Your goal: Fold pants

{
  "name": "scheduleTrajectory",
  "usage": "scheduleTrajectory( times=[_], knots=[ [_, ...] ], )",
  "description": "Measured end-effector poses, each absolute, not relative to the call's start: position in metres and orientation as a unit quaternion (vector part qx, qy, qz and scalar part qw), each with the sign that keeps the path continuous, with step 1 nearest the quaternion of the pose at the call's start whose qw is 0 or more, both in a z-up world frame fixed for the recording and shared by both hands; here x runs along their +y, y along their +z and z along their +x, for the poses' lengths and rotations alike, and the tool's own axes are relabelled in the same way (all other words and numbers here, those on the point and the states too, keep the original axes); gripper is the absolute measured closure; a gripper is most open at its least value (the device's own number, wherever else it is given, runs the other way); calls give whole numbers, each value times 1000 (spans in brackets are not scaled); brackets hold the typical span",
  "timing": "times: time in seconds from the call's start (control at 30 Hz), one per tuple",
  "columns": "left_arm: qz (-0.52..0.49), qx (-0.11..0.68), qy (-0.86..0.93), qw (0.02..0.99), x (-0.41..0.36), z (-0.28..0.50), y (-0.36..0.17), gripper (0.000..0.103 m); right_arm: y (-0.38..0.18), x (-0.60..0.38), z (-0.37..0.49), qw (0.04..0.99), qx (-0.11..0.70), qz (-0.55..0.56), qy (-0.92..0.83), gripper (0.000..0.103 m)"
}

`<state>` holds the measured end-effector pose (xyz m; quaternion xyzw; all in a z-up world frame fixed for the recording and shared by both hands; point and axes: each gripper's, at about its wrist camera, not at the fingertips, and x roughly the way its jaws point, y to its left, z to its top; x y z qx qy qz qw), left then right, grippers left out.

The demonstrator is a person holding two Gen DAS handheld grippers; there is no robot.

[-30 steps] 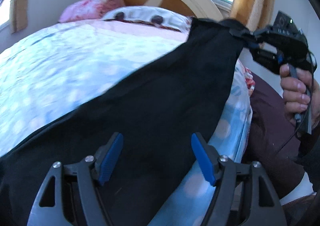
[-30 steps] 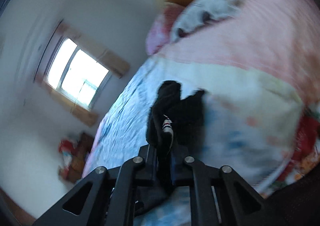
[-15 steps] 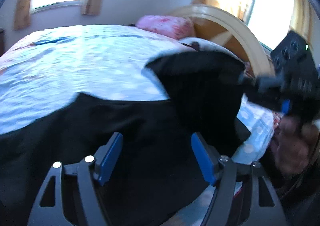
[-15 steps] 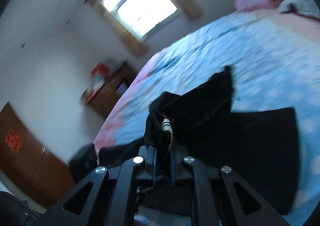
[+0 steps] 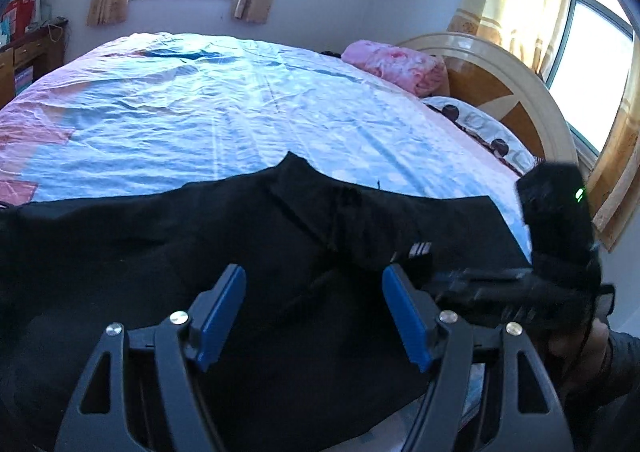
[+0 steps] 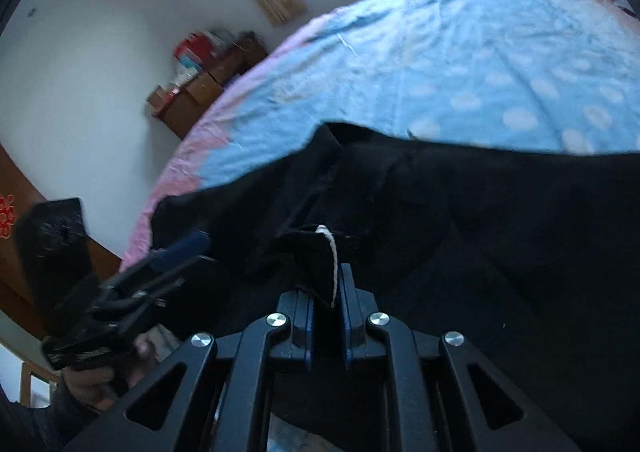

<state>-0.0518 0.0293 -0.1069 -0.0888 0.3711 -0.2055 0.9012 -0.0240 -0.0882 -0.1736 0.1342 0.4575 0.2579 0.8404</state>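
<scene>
Black pants (image 5: pixel 160 244) lie spread across the near edge of the bed (image 5: pixel 240 103), one end folded back over the rest. My left gripper (image 5: pixel 313 280) hovers open just above the cloth, nothing between its blue pads (image 5: pixel 218 316). From the right, my right gripper (image 5: pixel 416 254) reaches in at the folded end. In the right wrist view its jaws are opening, while a black fabric tip with a white cord (image 6: pixel 333 264) is still pinched in my right gripper (image 6: pixel 326 284). The pants (image 6: pixel 500 211) stretch away to the right, and my left gripper (image 6: pixel 182 252) shows at left.
The bed sheet (image 6: pixel 480 51) is blue with white dots and pink borders. A pink pillow (image 5: pixel 400 63) and a spotted one (image 5: pixel 480 123) lie by the round wooden headboard (image 5: pixel 508 71). A wooden cabinet (image 6: pixel 196 95) with boxes stands by the far wall.
The right gripper has swung the pants' end from the headboard side across and down onto the spread cloth, folding it over. Both views have turned toward the window wall. The right jaws stand slightly wider.
</scene>
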Motion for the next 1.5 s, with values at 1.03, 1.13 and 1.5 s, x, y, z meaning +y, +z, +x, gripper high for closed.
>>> scheduleTrajectory(
  times=[1.03, 1.13, 1.5],
  knots=[
    [-46, 381, -211, 899, -18, -62, -108, 29, -143, -210, -55, 881, 434, 68, 179, 37],
    [-47, 392, -196, 897, -14, -58, -115, 29, -145, -184, -58, 867, 436, 62, 232, 41],
    [-108, 394, -145, 901, 32, -61, -118, 29, -156, -69, -61, 854, 410, -86, 309, 59]
  ],
)
